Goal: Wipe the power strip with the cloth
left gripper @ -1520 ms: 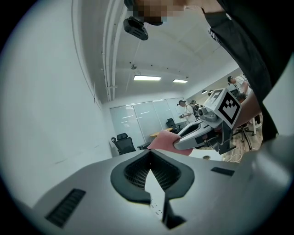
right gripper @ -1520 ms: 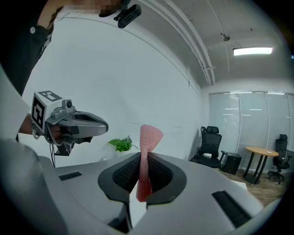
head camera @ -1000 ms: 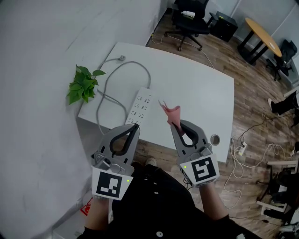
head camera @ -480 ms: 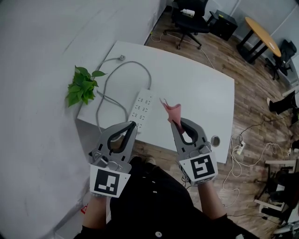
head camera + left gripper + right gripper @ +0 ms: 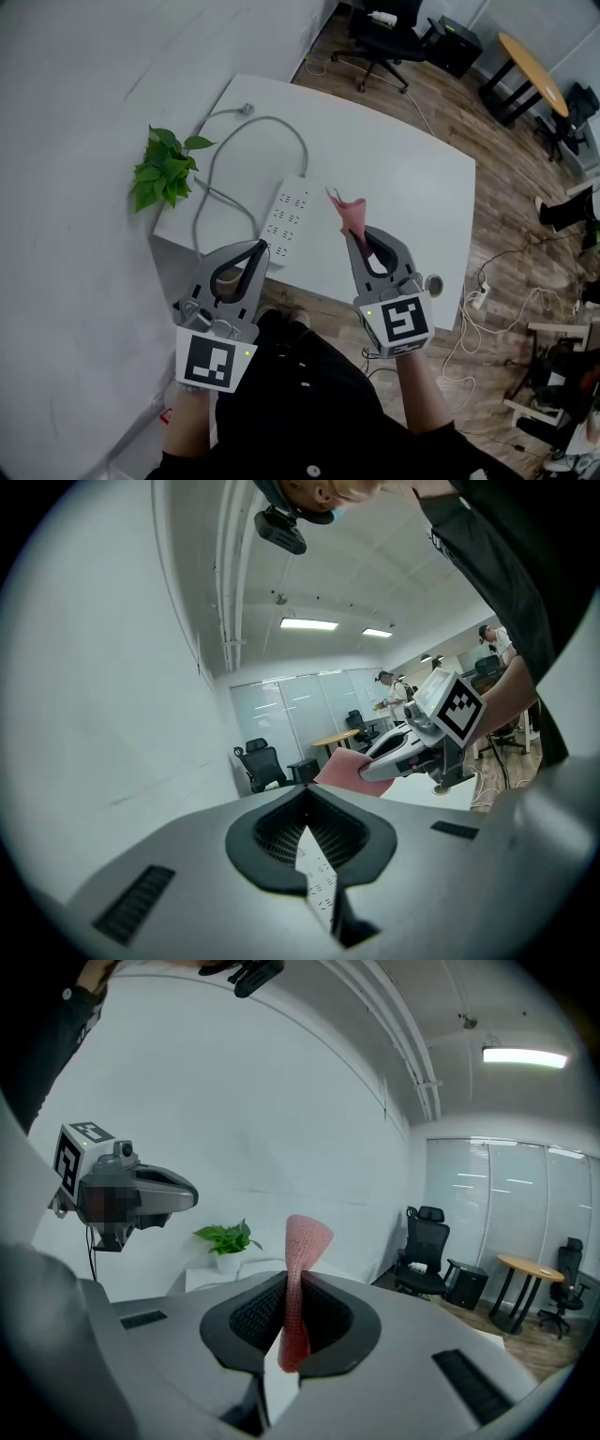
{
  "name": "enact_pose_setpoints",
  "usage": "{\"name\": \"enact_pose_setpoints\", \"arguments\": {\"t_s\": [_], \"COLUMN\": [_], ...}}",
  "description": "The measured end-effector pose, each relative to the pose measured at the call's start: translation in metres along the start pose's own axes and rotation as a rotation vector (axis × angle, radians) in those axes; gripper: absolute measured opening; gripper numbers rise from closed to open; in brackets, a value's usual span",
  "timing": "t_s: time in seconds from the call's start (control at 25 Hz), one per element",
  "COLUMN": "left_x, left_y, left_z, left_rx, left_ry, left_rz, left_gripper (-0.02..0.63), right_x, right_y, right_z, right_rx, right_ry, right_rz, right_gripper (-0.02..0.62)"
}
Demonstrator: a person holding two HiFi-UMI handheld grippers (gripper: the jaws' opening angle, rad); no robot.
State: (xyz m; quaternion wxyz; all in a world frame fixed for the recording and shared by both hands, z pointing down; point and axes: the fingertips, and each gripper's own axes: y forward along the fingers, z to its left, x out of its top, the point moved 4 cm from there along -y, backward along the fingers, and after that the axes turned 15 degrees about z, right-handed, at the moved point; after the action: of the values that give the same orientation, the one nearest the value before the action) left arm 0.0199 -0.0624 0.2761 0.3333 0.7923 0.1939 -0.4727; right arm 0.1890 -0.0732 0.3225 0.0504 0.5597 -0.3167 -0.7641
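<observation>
White table [image 5: 412, 169]. Green plant [image 5: 164, 171] at its left edge. Power strip [image 5: 286, 212] lies flat, front left, long axis running away from the person; grey cable [image 5: 246, 141] loops off its far end. Left gripper [image 5: 259, 247] pressed together, empty. Right gripper [image 5: 355, 235] pinches the pink cloth [image 5: 349, 210] upright, beside the strip.
</observation>
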Motion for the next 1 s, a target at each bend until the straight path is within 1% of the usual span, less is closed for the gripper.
{"name": "enact_pose_setpoints", "arguments": {"t_s": [0.36, 0.68, 0.84, 1.0], "left_x": [-0.011, -0.03, -0.033, -0.04], "left_y": [-0.003, -0.008, -0.013, -0.017], "left_z": [0.011, 0.027, 0.034, 0.04], "left_rx": [0.032, 0.066, 0.084, 0.102], "left_ry": [-0.026, -0.043, -0.044, -0.058], "left_rz": [0.023, 0.059, 0.072, 0.082], "left_gripper": [0.014, 0.014, 0.014, 0.014], "right_x": [-0.019, -0.027, -0.034, -0.045], "right_y": [0.05, 0.105, 0.128, 0.151], "right_z": [-0.01, -0.017, -0.025, -0.032], "right_rx": [0.021, 0.029, 0.012, -0.005], "right_ry": [-0.02, -0.052, -0.068, -0.057], "right_rz": [0.09, 0.157, 0.191, 0.234], "right_gripper": [0.048, 0.048, 0.048, 0.048]}}
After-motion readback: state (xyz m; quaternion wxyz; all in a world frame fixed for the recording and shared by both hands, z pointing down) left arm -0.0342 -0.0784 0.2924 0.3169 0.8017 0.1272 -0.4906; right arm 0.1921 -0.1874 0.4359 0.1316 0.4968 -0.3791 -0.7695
